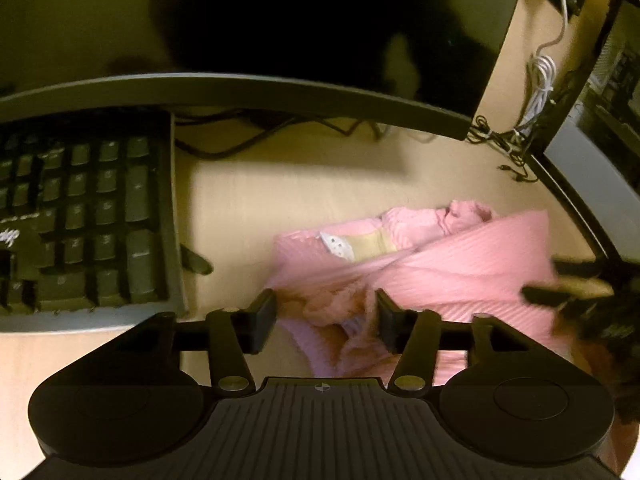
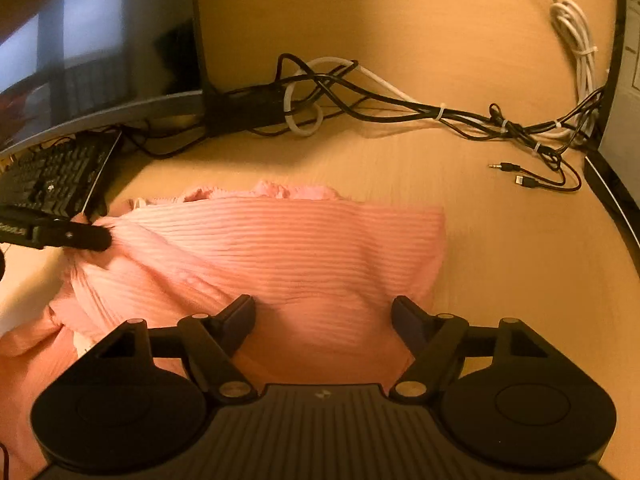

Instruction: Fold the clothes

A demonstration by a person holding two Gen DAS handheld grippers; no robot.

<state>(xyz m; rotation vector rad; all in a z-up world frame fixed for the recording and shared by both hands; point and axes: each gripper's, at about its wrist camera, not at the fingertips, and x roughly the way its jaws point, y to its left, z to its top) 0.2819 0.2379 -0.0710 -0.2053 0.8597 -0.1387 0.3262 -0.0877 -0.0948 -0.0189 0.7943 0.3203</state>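
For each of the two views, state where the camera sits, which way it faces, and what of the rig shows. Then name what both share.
Left wrist: sits on the left tongs, faces forward and down at the pink garment, keyboard and monitor; right tongs at right edge.
Right wrist: sits on the right tongs, faces down over the garment toward the cables; left tongs at left.
Shared: garment, keyboard, monitor, wooden desk.

A pale wooden desk [image 2: 500,240] carries everything. A pink ribbed garment [image 2: 300,248] lies crumpled near its front edge. Toward the back left sit a black keyboard [image 1: 80,216] and a monitor [image 1: 280,32]; tangled cables [image 2: 440,114] trail along the back right.
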